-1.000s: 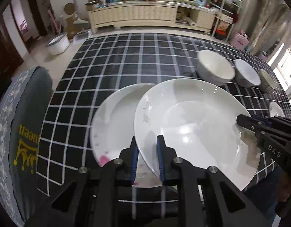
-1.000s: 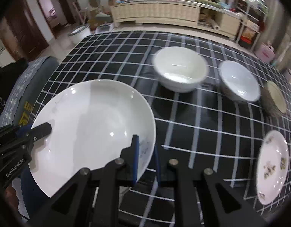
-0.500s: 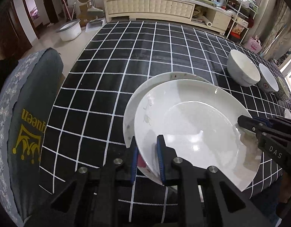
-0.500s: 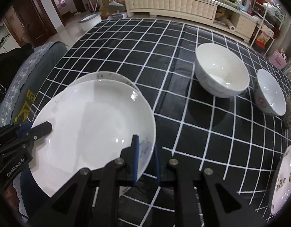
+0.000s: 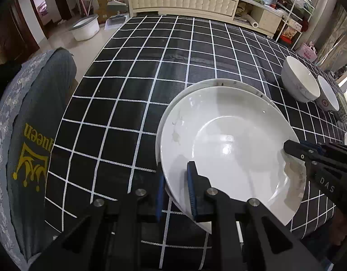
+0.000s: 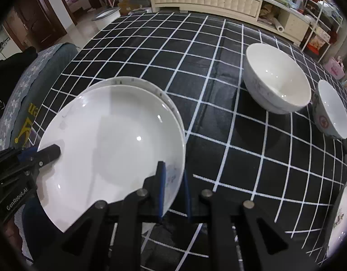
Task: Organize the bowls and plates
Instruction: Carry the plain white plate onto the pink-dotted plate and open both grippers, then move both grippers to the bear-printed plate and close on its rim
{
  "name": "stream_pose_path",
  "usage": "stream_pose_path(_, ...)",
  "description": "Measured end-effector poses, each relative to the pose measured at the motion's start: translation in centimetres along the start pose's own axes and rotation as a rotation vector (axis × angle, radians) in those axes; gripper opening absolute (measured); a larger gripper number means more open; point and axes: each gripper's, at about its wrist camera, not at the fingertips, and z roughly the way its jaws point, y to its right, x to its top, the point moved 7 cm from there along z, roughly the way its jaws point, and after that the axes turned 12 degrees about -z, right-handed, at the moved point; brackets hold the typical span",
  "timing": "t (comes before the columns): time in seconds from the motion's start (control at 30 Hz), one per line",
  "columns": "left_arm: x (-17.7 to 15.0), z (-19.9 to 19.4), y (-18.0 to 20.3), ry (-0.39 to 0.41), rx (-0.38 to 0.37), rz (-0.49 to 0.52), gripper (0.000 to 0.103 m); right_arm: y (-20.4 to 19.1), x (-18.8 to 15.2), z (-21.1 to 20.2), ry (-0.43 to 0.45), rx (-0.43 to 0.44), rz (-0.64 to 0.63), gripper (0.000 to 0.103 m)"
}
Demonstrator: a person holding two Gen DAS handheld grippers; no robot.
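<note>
A large white plate hangs just over a second white plate that lies on the black checked tablecloth. My left gripper is shut on the upper plate's near-left rim. My right gripper is shut on its opposite rim and also shows at the right of the left wrist view. Only a thin crescent of the lower plate shows at the far edge. A large white bowl and a smaller white bowl stand to the right.
A small flowered plate lies at the table's right edge. A patterned bowl sits past the small bowl. A grey cushioned chair stands against the table's left side. Beyond the table are a cream sideboard and a white tub.
Both grippers have carried the upper plate leftward and downward; it has gone from half overlapping the lower plate to nearly covering it. The bowls have slid to the right in both views.
</note>
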Motion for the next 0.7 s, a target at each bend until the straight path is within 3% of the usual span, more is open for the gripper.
stream_pose_path(0.23,-1.1,0.3,-0.7,-0.044,0.004,-0.021,0.018,-0.2,-0.1,0.1,-0.013,-0.014,0.001,0.019)
stream_pose_path(0.37,-1.1,-0.8,-0.5,-0.001,0.009,-0.015,0.021,-0.4,-0.5,0.1,-0.022,-0.018,0.002,0.024)
stream_pose_path(0.43,-0.9,-1.5,-0.3,0.011,0.002,-0.014,0.028,-0.3,-0.7,-0.1,-0.023,-0.005,0.022,0.047)
stream_pose_path(0.5,-0.8,-2.1,0.0,0.021,-0.006,-0.008,0.037,0.2,-0.9,-0.9,-0.001,-0.012,0.039,0.061)
stream_pose_path(0.7,-0.9,-3.8,2.3,0.038,-0.011,0.030,0.039,2.0,-1.8,-4.0,0.046,-0.027,0.076,0.072)
